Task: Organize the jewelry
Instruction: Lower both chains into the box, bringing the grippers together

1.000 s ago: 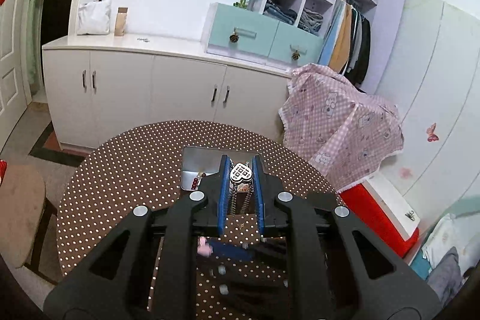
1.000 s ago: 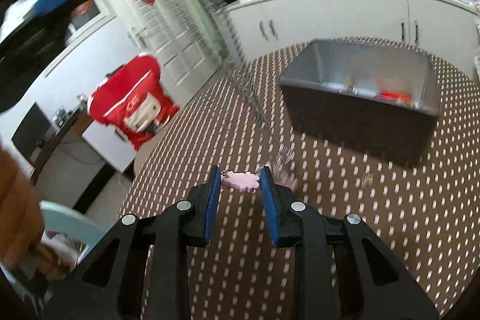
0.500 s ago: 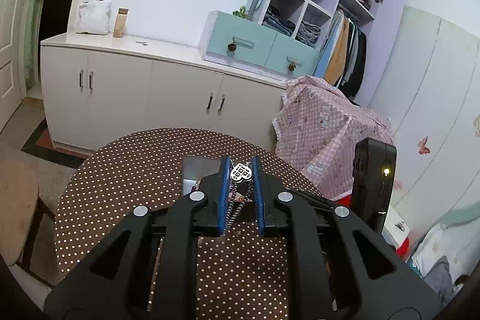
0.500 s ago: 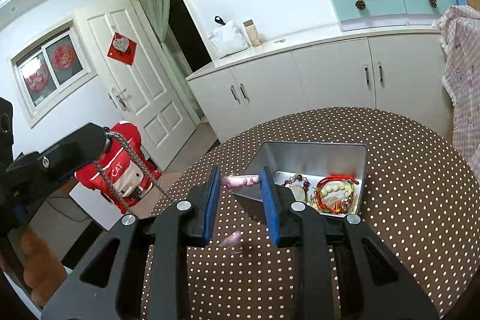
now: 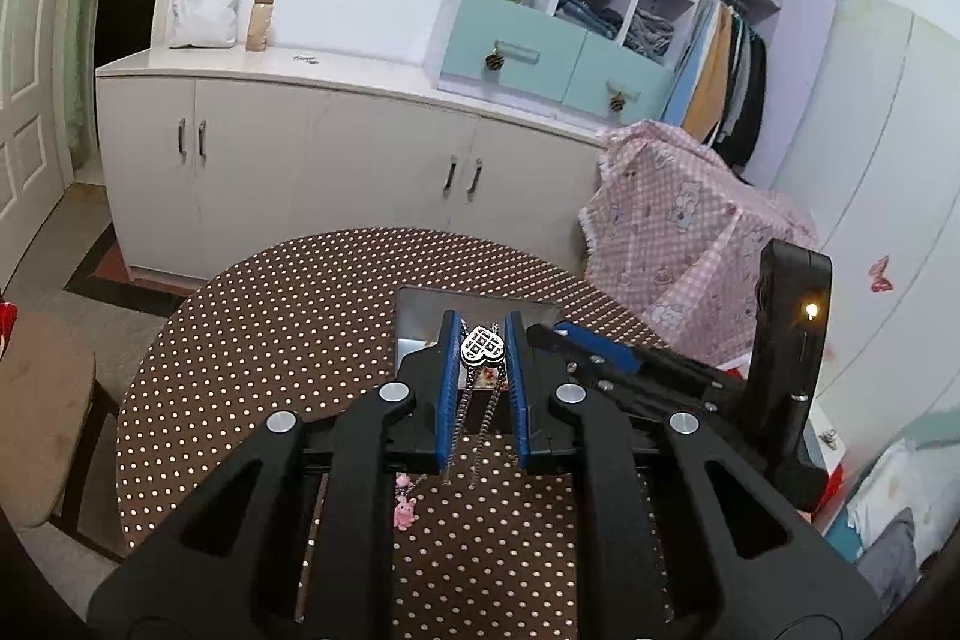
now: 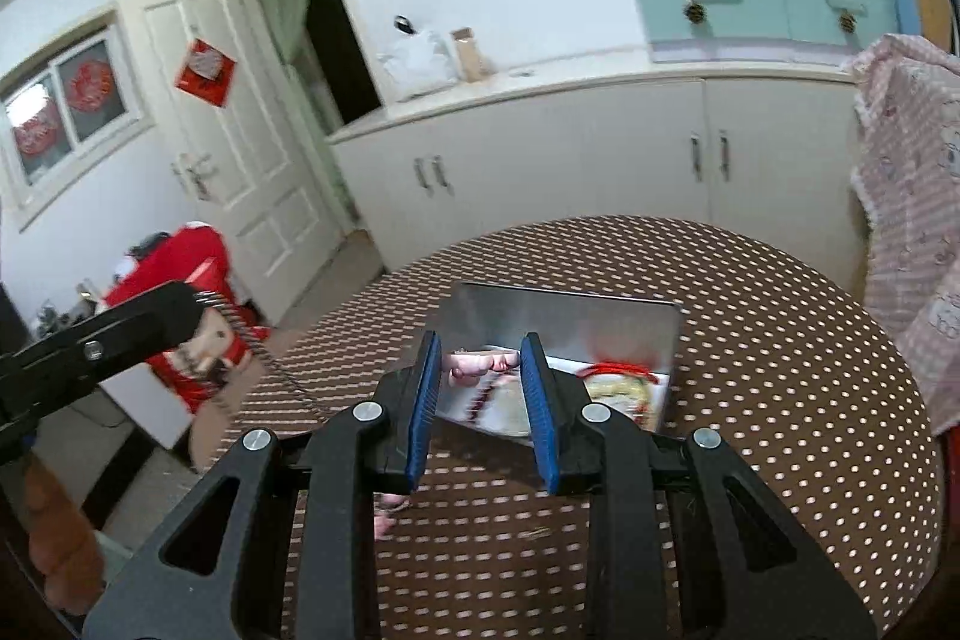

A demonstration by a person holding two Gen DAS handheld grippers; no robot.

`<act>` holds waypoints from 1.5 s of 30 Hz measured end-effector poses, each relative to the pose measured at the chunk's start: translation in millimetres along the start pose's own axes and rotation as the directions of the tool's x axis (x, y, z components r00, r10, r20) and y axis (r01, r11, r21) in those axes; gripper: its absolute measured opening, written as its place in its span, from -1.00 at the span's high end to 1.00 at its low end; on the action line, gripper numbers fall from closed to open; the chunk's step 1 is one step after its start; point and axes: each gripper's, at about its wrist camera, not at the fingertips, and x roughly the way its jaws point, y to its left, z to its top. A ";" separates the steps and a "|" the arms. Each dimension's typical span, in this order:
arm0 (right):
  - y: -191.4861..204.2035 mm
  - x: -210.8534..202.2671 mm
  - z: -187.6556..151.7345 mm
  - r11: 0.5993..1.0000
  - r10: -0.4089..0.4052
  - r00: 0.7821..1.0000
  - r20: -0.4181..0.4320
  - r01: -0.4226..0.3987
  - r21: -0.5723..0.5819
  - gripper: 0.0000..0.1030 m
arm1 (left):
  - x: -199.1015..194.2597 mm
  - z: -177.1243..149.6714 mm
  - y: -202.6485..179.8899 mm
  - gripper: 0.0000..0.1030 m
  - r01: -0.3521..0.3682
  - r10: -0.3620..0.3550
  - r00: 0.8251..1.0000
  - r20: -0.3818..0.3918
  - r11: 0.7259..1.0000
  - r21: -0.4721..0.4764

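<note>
Right wrist: right gripper (image 6: 483,361) now above tin (image 6: 600,310)

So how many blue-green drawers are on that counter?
2. Both sit side by side on the white counter: the left drawer and the right drawer. None looks hidden.

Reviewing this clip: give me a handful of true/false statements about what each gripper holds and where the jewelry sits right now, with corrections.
1. The left gripper holds a heart pendant between its jaws. True.
2. The pendant's chain is coiled inside the tin. False: it hangs down between the jaws, above the table.
3. The right gripper holds a pink piece. True.
4. The metal tin is empty. False: red and beaded pieces lie inside.
5. A small pink charm lies on the dotted tablecloth. True.
</note>
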 end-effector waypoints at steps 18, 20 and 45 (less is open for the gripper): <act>14.4 -0.6 -16.3 0.988 0.111 0.992 -0.051 -0.116 -0.099 0.06 | 43.2 14.1 -8.9 0.71 0.024 -0.024 0.999 -0.047 1.000 0.001; 21.0 5.9 -16.0 0.986 0.113 0.992 -0.061 -0.120 -0.117 0.05 | 38.1 16.3 -13.8 0.71 0.037 -0.037 0.999 -0.034 0.999 0.006; 22.4 -31.4 61.9 0.974 -0.006 0.994 0.105 0.030 -0.225 0.97 | 42.7 34.0 -2.2 0.71 0.076 -0.076 0.997 0.002 0.996 -0.053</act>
